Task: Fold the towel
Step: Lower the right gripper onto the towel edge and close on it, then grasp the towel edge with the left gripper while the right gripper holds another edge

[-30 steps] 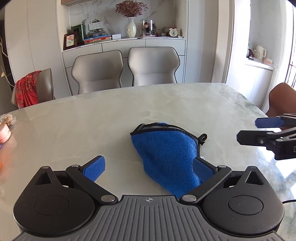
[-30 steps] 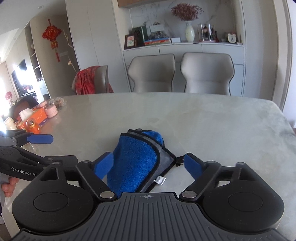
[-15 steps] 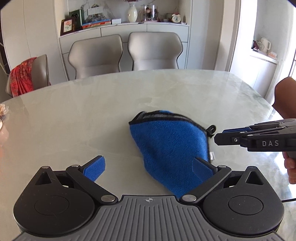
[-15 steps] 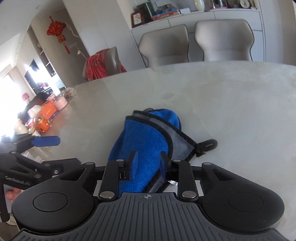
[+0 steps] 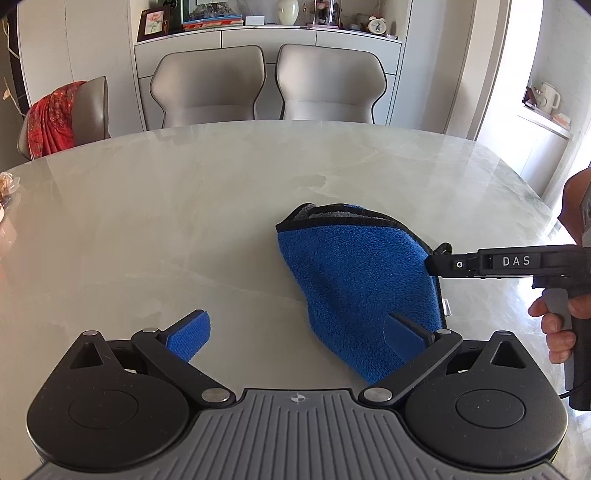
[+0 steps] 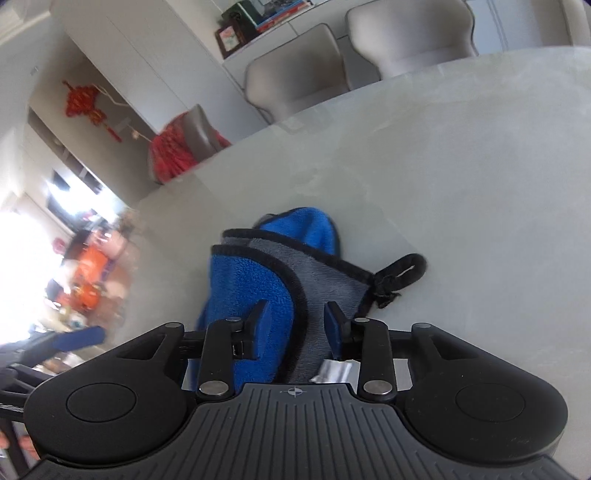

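A blue towel (image 5: 354,280) with a grey underside and black trim lies bunched on the marble table (image 5: 166,206). It also shows in the right wrist view (image 6: 255,284), with its black hanging loop (image 6: 402,271) at the right corner. My left gripper (image 5: 295,332) is open just short of the towel's near end, its right finger over the cloth. My right gripper (image 6: 295,325) is half closed, its jaws on either side of the towel's right edge. In the left wrist view the right gripper (image 5: 432,264) touches that edge.
Two grey chairs (image 5: 266,81) stand behind the table's far edge, and a third with a red cloth (image 5: 51,114) stands at far left. Orange and pink items (image 6: 88,266) sit at the table's left end. A sideboard (image 5: 258,33) lines the back wall.
My right gripper went from wide open to partly closed and moved in low onto the towel's right edge. My left gripper stayed open and drew slightly closer to the towel.
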Motion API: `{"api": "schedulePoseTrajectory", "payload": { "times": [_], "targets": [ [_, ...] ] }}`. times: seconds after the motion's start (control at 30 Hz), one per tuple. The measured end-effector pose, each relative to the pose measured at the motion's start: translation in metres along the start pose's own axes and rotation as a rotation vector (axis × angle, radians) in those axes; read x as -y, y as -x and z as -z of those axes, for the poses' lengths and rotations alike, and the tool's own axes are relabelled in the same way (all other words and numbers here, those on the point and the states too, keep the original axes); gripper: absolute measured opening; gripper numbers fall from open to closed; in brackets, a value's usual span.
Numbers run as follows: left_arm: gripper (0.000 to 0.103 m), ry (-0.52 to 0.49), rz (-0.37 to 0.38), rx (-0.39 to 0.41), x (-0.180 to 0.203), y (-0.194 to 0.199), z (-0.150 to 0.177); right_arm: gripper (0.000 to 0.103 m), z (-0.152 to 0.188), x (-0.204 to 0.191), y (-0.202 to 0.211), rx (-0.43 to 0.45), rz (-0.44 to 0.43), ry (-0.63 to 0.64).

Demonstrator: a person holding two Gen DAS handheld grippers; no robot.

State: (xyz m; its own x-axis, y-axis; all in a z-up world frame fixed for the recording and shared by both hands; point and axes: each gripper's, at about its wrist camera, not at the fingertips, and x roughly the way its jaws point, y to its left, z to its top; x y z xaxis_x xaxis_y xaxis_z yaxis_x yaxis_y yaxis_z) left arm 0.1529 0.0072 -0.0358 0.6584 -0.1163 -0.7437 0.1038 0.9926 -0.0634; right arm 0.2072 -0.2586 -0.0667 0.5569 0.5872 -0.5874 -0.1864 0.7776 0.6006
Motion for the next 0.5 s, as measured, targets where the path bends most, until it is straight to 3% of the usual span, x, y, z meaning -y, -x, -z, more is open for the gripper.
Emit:
{"api": "schedulePoseTrajectory", "payload": {
  "times": [0.07, 0.1, 0.13, 0.17, 0.33, 0.5],
  "targets": [
    [0.102, 0.010, 0.006, -0.001, -0.001, 0.000, -0.001, 0.032, 0.000, 0.006, 0.000, -0.002, -0.048, -0.036],
    [0.102, 0.013, 0.008, -0.002, -0.001, 0.000, -0.002, 0.027, 0.000, 0.006, 0.000, 0.000, -0.063, -0.037],
    [0.102, 0.018, 0.008, -0.001, -0.002, 0.000, -0.002, 0.014, 0.000, 0.004, 0.002, 0.005, -0.070, -0.025],
    [0.102, 0.022, 0.007, 0.002, -0.003, 0.001, -0.003, 0.010, 0.000, -0.002, 0.004, 0.015, -0.075, 0.009],
    [0.102, 0.058, 0.049, 0.027, -0.010, 0.010, -0.009, 0.009, 0.002, -0.043, 0.015, 0.009, -0.126, 0.231],
    [0.102, 0.179, 0.177, 0.024, -0.028, 0.015, -0.024, 0.009, 0.010, -0.073, 0.007, -0.051, -0.155, 0.364]
  ]
}}
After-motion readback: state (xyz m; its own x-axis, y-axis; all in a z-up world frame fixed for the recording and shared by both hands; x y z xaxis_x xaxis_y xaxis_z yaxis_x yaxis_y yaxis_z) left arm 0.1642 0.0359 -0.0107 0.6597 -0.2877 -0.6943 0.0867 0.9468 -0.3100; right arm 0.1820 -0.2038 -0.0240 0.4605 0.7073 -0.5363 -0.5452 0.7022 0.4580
